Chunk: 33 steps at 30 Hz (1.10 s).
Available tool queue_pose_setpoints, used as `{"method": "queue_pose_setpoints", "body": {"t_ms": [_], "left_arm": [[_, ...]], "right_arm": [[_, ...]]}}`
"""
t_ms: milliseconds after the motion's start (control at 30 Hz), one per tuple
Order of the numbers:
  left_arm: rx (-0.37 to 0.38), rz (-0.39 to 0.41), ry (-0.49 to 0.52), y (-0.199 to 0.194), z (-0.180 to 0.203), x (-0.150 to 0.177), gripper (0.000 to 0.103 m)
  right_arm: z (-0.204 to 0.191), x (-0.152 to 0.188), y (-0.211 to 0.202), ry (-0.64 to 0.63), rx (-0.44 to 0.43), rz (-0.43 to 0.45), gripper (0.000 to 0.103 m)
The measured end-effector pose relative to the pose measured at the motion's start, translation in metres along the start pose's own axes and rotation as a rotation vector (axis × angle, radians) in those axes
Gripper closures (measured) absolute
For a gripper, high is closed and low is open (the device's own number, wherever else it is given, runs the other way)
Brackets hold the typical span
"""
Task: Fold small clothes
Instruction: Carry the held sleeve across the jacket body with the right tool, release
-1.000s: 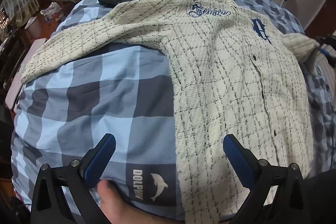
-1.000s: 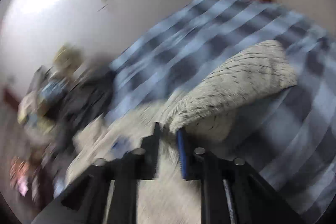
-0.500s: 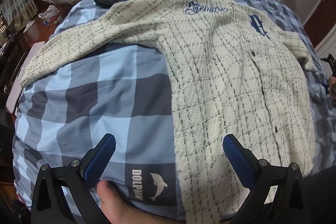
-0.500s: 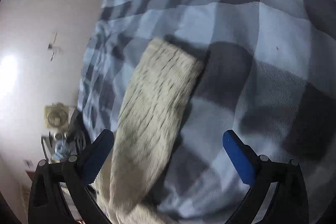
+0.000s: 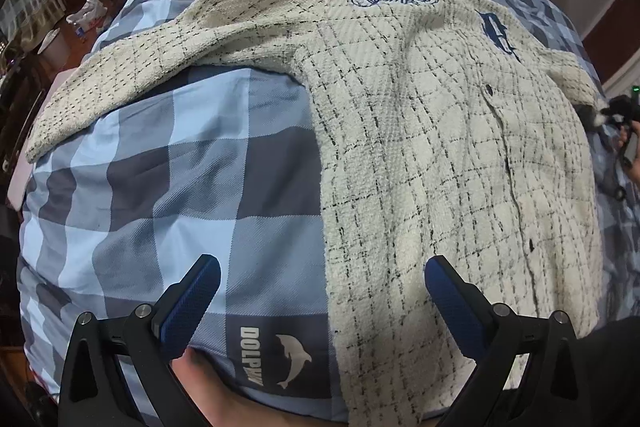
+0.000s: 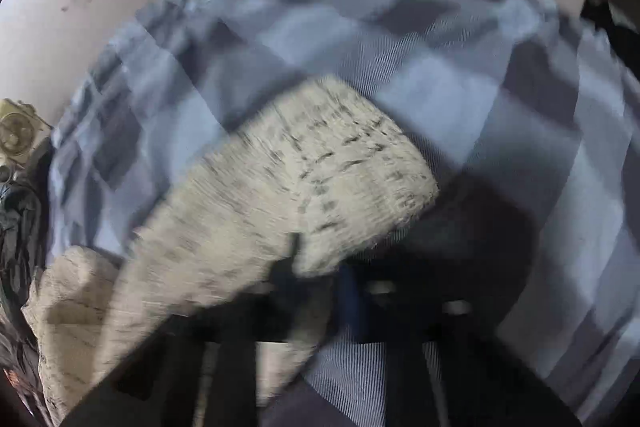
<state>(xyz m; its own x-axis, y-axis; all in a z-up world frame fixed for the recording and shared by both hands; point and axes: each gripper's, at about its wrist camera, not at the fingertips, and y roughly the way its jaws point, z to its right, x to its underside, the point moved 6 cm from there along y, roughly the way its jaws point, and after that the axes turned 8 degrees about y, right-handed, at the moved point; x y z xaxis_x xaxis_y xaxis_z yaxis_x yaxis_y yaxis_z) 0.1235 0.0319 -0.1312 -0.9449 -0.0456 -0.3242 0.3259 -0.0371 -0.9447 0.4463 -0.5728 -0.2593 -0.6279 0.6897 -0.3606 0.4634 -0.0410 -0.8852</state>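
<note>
With our left gripper [image 5: 320, 291] spread over the bed's [image 5: 168, 187] near edge, our right gripper [image 6: 320, 267] pinches the shirt's [image 5: 440, 147] sleeve [image 6: 304, 179] thinly, so it may slip free.

Left wrist view is sharp and evenly lit, bowed at its dark fisheye corners — right wrist view is motion-smeared, dim, with deep shadow just beyond the right claw [image 6: 320, 267].

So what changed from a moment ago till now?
The right gripper, wide open half a second ago, has shut on the sleeve of the cream jacket. The left gripper stayed open over the checked bedcover, and the jacket's body stayed put.
</note>
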Motion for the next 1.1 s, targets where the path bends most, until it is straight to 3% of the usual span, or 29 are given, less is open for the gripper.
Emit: {"method": "queue_pose_setpoints", "body": {"t_ms": [233,400,500,567,633,667,700,733,767,800,900,967,1100], "left_arm": [[0.047,0.037,-0.025,-0.01,-0.002,0.0,0.001],[0.076,0.064,-0.071,-0.014,-0.009,-0.001,0.001],[0.061,0.074,-0.098,-0.014,-0.016,-0.001,0.001],[0.041,0.077,-0.111,-0.013,-0.02,-0.001,0.001],[0.02,0.088,-0.114,-0.013,-0.023,-0.002,0.001],[0.011,0.094,-0.112,-0.014,-0.024,-0.002,0.001],[0.001,0.098,-0.108,-0.014,-0.024,-0.001,0.001],[-0.005,0.099,-0.104,-0.014,-0.025,-0.001,0.001],[-0.013,0.096,-0.097,-0.014,-0.024,0.0,0.0],[-0.018,0.092,-0.093,-0.013,-0.024,0.001,0.0],[-0.026,0.081,-0.083,-0.012,-0.024,0.003,0.0],[-0.019,0.083,-0.081,-0.014,-0.023,0.002,0.0],[-0.016,0.098,-0.072,-0.019,-0.019,0.0,0.0]], "right_arm": [[0.001,-0.066,-0.152,0.043,0.006,0.373,0.099],[-0.098,-0.063,-0.269,-0.127,-0.053,0.64,0.099],[-0.179,-0.026,-0.314,-0.258,-0.188,0.677,0.099],[-0.248,0.025,-0.338,-0.369,-0.33,0.64,0.098],[-0.302,0.08,-0.345,-0.477,-0.461,0.539,0.094],[-0.325,0.116,-0.344,-0.533,-0.544,0.443,0.079],[-0.345,0.154,-0.339,-0.586,-0.638,0.309,0.045],[-0.358,0.189,-0.332,-0.62,-0.727,0.15,0.028],[-0.366,0.222,-0.325,-0.63,-0.817,-0.007,0.017],[-0.367,0.243,-0.321,-0.611,-0.872,-0.095,0.017],[-0.356,0.266,-0.304,-0.591,-0.821,-0.154,0.017],[-0.34,0.259,-0.287,-0.591,-0.696,-0.116,0.017],[-0.292,0.231,-0.246,-0.641,-0.362,0.012,0.017]]}}
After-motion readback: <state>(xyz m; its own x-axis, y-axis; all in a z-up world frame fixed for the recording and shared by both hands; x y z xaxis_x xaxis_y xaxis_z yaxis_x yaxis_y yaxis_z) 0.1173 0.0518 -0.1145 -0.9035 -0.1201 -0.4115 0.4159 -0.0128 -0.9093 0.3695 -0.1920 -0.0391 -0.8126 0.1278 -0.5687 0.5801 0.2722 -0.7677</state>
